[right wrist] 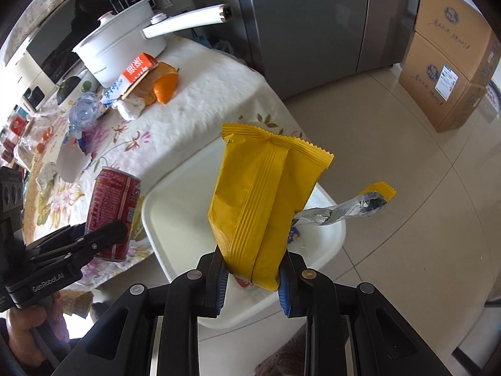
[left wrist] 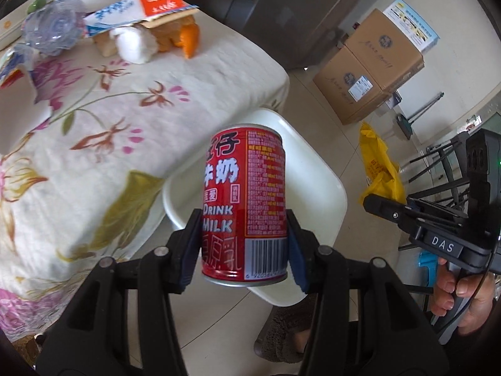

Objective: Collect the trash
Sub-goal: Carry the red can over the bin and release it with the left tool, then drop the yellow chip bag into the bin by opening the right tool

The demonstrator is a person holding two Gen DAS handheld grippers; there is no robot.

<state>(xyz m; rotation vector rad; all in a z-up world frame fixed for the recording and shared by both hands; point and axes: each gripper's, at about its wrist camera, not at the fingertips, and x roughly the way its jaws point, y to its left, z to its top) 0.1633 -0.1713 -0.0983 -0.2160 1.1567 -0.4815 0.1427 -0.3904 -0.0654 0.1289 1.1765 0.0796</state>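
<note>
Held items: left gripper (left wrist: 242, 244) clamps the red can (left wrist: 245, 203) at part width, right gripper (right wrist: 252, 277) pinches the yellow wrapper (right wrist: 250, 206) nearly closed; we keep both squeezed above the white chair (right wrist: 175, 219).

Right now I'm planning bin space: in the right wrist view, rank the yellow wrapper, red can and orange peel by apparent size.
1. Yellow wrapper, though nearest the camera.
2. Red can.
3. Orange peel, farthest away, so true size is unsure.
</note>
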